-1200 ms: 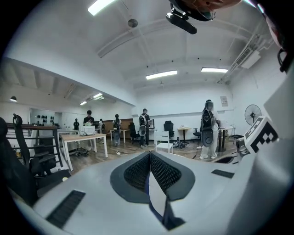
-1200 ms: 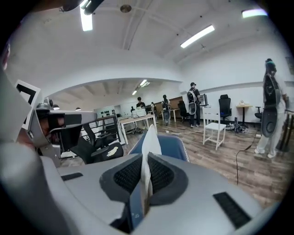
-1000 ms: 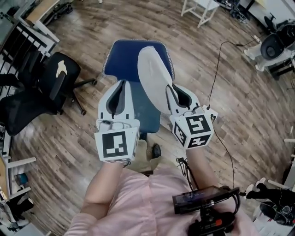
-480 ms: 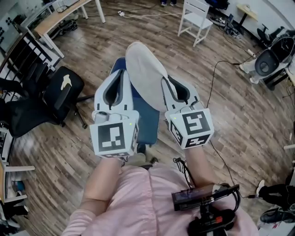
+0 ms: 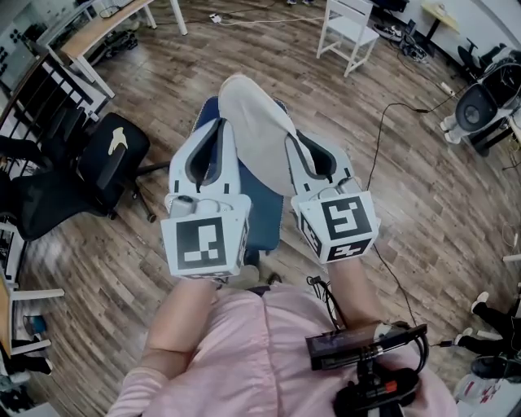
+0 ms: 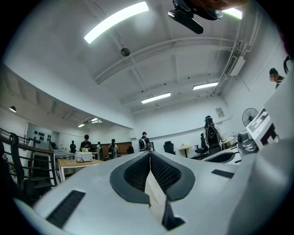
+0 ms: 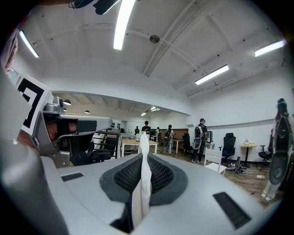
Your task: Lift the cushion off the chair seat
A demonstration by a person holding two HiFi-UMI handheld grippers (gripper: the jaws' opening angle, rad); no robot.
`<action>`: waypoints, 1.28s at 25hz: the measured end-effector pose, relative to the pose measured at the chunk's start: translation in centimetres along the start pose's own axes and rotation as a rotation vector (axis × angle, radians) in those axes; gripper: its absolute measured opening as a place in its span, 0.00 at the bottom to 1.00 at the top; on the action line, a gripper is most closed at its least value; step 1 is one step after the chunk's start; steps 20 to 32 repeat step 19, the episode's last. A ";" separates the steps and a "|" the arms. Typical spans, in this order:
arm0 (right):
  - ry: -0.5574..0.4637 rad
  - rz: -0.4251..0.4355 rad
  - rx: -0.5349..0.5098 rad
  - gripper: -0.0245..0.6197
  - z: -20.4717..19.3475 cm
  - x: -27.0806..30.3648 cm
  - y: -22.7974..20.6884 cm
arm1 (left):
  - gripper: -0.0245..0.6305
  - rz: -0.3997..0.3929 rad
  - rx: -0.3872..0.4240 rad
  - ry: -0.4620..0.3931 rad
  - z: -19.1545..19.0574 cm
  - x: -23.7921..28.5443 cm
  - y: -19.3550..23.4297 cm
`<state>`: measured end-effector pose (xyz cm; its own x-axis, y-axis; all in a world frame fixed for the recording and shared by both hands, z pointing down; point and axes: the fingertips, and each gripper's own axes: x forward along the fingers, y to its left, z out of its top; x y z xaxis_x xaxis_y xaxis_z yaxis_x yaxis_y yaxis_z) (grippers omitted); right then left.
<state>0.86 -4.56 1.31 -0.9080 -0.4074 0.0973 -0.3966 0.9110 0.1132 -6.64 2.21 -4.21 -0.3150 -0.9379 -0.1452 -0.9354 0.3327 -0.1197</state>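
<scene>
In the head view a pale grey cushion (image 5: 254,122) is held up on edge above the blue chair seat (image 5: 264,208). My left gripper (image 5: 218,124) is at the cushion's left edge and my right gripper (image 5: 291,140) at its right edge. In the left gripper view the left gripper (image 6: 149,153) has its jaws closed on a thin pale strip of cushion (image 6: 155,195). In the right gripper view the right gripper (image 7: 143,158) is shut on the cushion (image 7: 141,183), whose edge stands up between the pads.
A black office chair (image 5: 89,163) stands left of the blue chair on the wood floor. A white chair (image 5: 350,24) is at the back, a desk (image 5: 98,28) at the back left. A black cable (image 5: 378,122) runs across the floor on the right.
Both grippers and the cushion have risen off the seat and shifted a little left over the last second. In the last half second they have hardly moved.
</scene>
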 end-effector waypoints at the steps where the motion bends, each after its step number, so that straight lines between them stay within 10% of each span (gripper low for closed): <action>1: -0.001 0.000 0.003 0.08 -0.1 0.0 -0.1 | 0.06 0.001 -0.002 0.007 -0.2 0.1 0.0; 32: -0.015 -0.012 0.000 0.08 0.0 0.6 -0.8 | 0.06 -0.010 -0.030 0.019 -0.7 1.1 -0.7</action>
